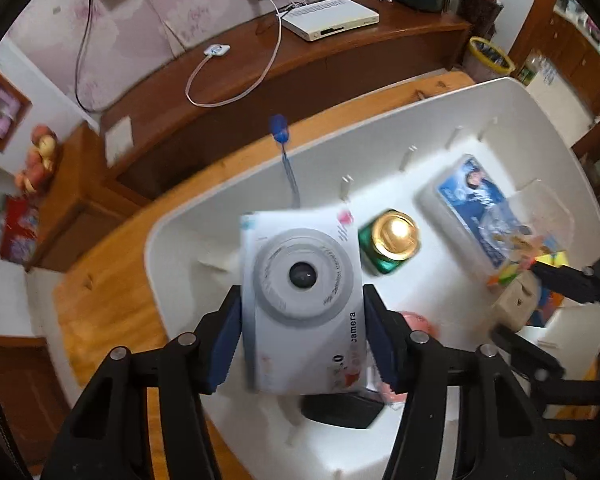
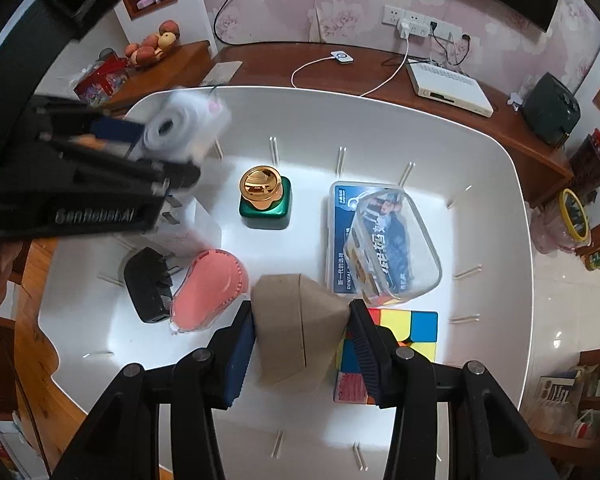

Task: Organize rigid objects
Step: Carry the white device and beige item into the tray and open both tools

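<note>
Lower each load into a free spot of the white bin (image 2: 500, 184) before releasing, keeping the camera box (image 1: 304, 300) clear of the green bottle with the gold cap (image 2: 265, 200) and of the black charger (image 2: 150, 284) beneath it. The left gripper (image 1: 302, 330) is clamped on the camera box, held over the bin's left end, left of the bottle. The right gripper (image 2: 300, 344) is clamped on the tan cardboard piece (image 2: 296, 332), held over the bin's near side, in front of the bottle, between the pink case (image 2: 210, 290) and the colour cube (image 2: 404, 332)
</note>
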